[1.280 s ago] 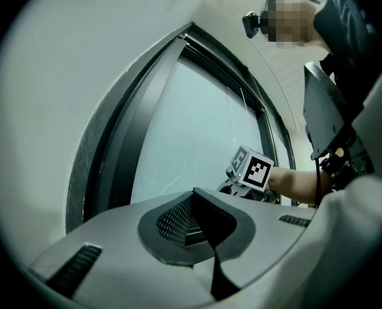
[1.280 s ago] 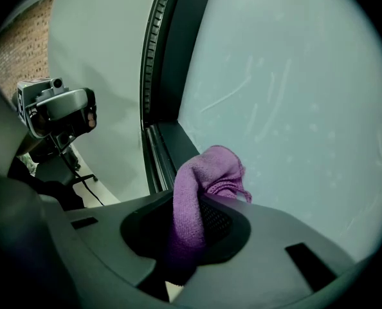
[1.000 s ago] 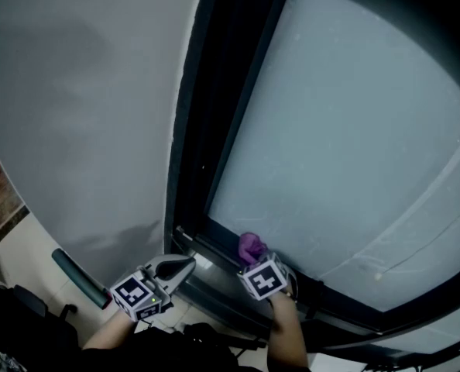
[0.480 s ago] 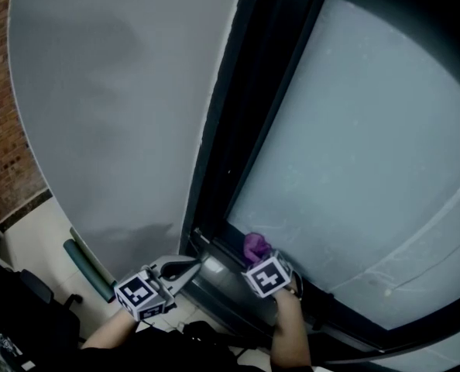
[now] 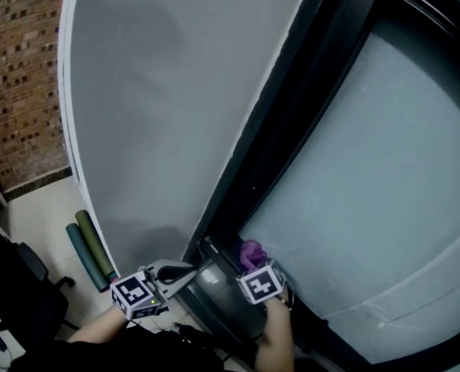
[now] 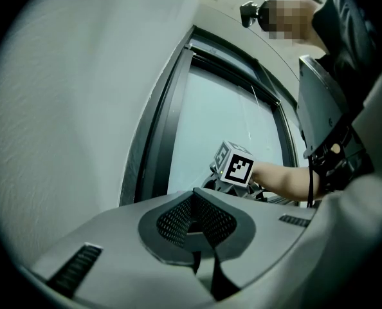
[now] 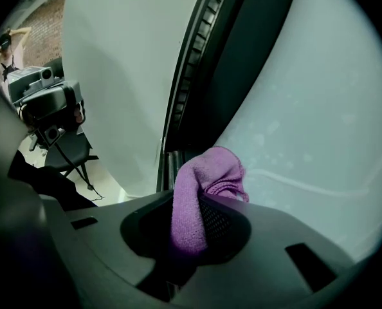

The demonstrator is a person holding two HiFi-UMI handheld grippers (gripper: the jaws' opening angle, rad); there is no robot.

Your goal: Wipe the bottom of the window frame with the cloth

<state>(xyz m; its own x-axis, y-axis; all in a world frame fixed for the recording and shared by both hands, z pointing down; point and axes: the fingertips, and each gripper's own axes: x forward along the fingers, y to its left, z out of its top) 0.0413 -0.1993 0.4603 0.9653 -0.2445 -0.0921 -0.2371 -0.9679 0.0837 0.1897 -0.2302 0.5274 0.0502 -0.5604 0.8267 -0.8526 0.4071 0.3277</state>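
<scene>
Window frame [image 5: 284, 146], bottom-left corner: purple cloth [image 7: 200, 192] right at it.
Pale grey wall [image 5: 160, 115] left of frame, frosted pane [image 5: 385, 169] right of it; brick [image 5: 21, 76] at far left, best seen from head view. Two dark green rolls [image 5: 90, 250] on floor below wall. Right gripper [image 5: 251, 263] clamped on cloth, tuft bunched up past jaw tips, at foot of pane beside frame upright; weave and fold plain in right gripper view, only a small purple knob from head view. Left gripper [image 5: 185, 270] closed tight on nothing, just left of frame corner, near right gripper but apart from it. Left gripper view alone: marker cube [image 6: 237, 166] and forearm [image 6: 281, 180] of right side against pane, cloth out of sight behind cube.
</scene>
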